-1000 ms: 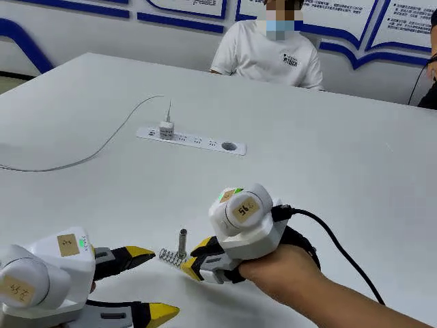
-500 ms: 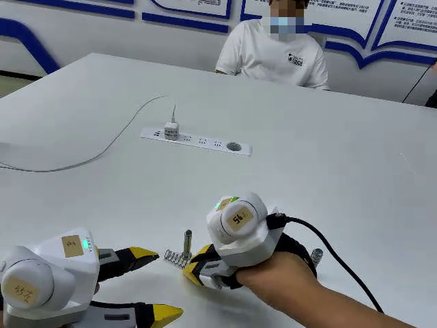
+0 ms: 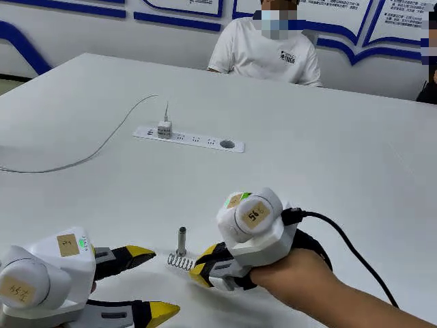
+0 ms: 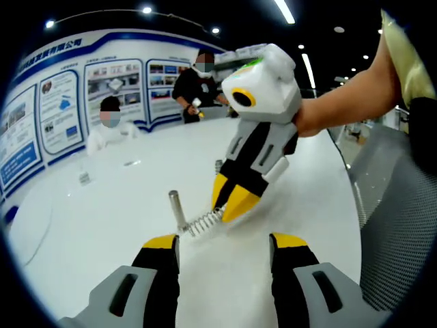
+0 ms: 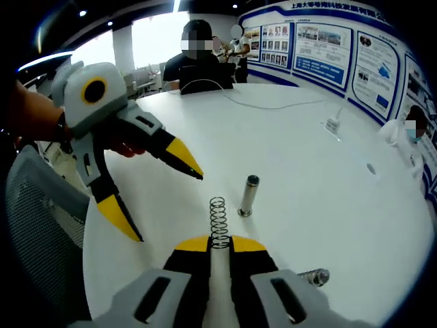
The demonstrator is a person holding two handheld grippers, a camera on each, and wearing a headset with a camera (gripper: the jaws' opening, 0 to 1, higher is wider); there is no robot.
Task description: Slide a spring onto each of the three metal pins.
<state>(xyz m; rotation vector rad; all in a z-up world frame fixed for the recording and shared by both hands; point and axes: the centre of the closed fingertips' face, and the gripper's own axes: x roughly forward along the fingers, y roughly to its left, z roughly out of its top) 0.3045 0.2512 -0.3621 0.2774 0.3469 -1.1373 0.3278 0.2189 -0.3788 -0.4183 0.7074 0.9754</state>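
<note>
A short metal pin [image 3: 181,240] stands upright on the white table [image 3: 287,157]. Just in front of it my right gripper [image 3: 202,268] is shut on one end of a small coil spring [image 3: 180,261], which lies nearly level with its free end near the pin's foot. In the right gripper view the spring [image 5: 218,219] sticks out ahead of the closed jaws [image 5: 212,244], left of the pin [image 5: 248,195]. My left gripper [image 3: 151,283] hovers open at the lower left, nothing between its fingers. The left gripper view shows its own gripper [image 4: 225,242] facing the spring [image 4: 205,220] and pin [image 4: 177,208].
Another pin wrapped in coils [image 5: 314,277] sits to the right of my right gripper. A power strip [image 3: 189,139] with a plugged charger and a cable [image 3: 102,147] lies mid-table. A person in a white shirt [image 3: 266,55] sits at the far edge.
The right gripper has shifted the spring slightly right, so its free end is now in front of the pin instead of left of it. The left gripper has stayed open and still.
</note>
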